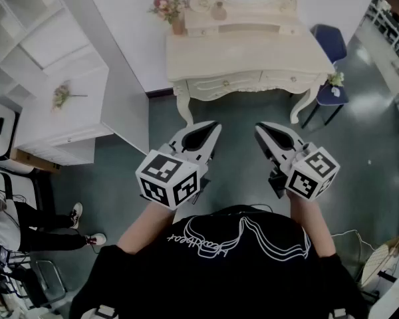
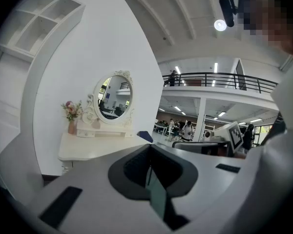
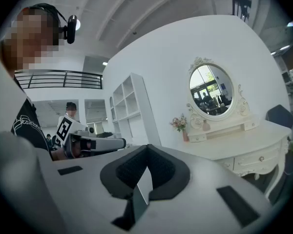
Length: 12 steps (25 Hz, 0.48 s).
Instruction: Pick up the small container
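A small pinkish container [image 1: 219, 10] stands on the raised ledge of a cream dressing table [image 1: 246, 52], just below its oval mirror. It also shows as a tiny container [image 2: 96, 123] in the left gripper view and as a distant container [image 3: 205, 126] in the right gripper view. My left gripper [image 1: 211, 127] and right gripper [image 1: 261, 130] hover side by side over the floor, well short of the table. Both point toward it. The left gripper [image 2: 150, 175] has its jaws pressed together with nothing between them. The right gripper [image 3: 142, 179] looks the same, shut and empty.
A vase of pink flowers [image 1: 176, 20] stands at the table's back left. A blue chair [image 1: 330, 48] sits at its right end. A white shelf unit [image 1: 50, 65] lines the left wall, and a seated person's legs [image 1: 50, 228] reach in at the lower left.
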{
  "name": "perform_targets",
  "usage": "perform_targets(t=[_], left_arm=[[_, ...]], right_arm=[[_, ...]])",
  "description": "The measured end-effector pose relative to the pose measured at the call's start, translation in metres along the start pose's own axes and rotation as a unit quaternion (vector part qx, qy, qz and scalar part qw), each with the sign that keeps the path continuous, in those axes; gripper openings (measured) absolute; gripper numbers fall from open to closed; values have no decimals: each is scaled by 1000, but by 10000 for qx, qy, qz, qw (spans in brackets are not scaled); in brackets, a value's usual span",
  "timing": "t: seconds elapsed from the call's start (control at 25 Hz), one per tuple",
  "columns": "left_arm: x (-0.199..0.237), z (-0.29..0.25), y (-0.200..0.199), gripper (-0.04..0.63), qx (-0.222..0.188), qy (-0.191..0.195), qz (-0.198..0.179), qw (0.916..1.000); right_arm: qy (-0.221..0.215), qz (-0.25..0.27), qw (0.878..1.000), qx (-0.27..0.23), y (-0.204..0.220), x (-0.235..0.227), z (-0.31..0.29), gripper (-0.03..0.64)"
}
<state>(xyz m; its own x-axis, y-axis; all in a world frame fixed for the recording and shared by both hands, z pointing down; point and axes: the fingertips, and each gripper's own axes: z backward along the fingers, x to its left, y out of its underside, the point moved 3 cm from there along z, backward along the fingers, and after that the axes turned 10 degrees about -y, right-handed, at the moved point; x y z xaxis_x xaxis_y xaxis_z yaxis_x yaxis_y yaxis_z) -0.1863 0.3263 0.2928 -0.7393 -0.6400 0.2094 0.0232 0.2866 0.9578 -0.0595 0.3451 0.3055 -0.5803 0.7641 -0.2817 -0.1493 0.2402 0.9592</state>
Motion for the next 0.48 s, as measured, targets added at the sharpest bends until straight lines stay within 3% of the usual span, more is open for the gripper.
perform_targets(t=[0.48], left_arm=[[13, -2, 3, 5, 73, 97, 59, 9999]], right_arm=[[87, 36, 9999, 135, 4, 2, -11, 5]])
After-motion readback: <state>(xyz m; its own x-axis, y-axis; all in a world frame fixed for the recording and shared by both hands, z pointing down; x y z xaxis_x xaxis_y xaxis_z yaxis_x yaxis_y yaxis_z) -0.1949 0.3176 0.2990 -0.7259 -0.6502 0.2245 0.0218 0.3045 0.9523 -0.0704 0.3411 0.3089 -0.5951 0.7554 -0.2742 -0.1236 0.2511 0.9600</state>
